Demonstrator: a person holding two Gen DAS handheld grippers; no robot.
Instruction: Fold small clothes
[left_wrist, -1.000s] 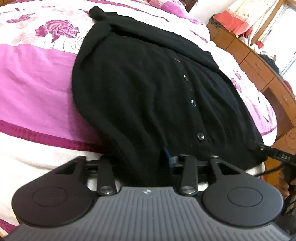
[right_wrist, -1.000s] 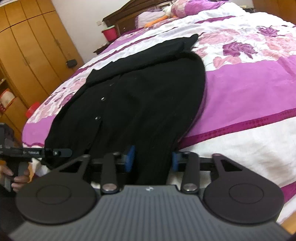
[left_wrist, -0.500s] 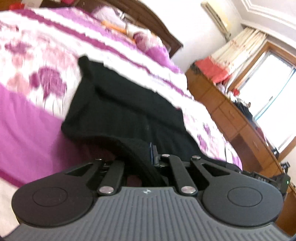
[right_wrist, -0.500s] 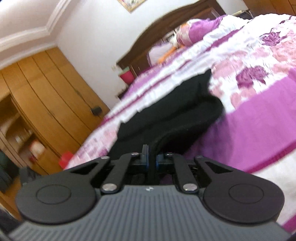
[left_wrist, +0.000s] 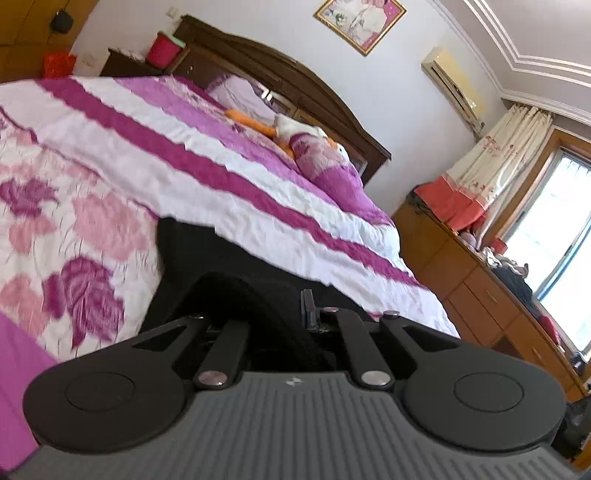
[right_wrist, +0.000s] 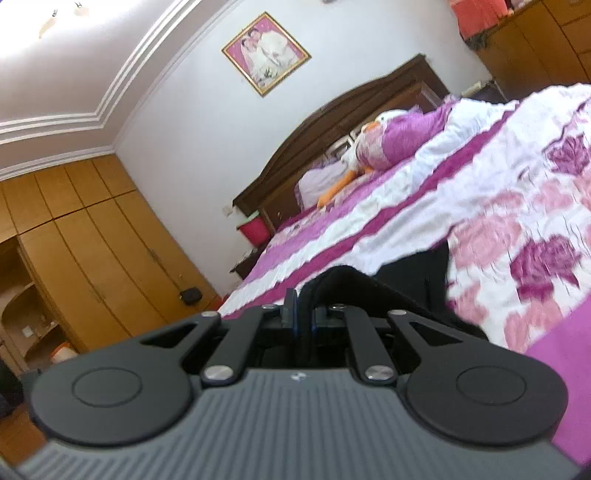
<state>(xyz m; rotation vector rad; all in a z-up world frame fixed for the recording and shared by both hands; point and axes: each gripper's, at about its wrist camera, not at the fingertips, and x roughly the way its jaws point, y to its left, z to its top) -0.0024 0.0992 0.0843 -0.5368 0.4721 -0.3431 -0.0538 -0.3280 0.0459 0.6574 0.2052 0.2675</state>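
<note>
A black knitted cardigan (left_wrist: 207, 254) lies on the near part of a bed covered by a quilted bedspread with purple and white stripes and pink rose prints (left_wrist: 122, 173). Its near hem is raised off the bedspread, and the rest of it trails away toward the far side, dark against the roses.

The left gripper (left_wrist: 308, 314), a black two-finger tool with blue-edged pads, has its jaws drawn tight together on a fold of that hem; the black knit bunches up just to the left of the pinched pads and drapes down in front of the tool's body. The right gripper (right_wrist: 301, 310) is likewise closed hard on the hem, with a thin ridge of black fabric standing up between its pads and the cloth falling away to the right of it.

At the far end of the bed stands a dark brown carved wooden headboard (left_wrist: 295, 77). Purple pillows and a white plush duck with an orange beak (right_wrist: 369, 136) rest against it. A framed portrait with a pink background (right_wrist: 266, 53) hangs on the white wall above. Tall light-brown wooden wardrobes (right_wrist: 92, 240) line the left side of the room, and a low wooden dresser (left_wrist: 491, 295) runs along the right under a bright window with pale curtains.
</note>
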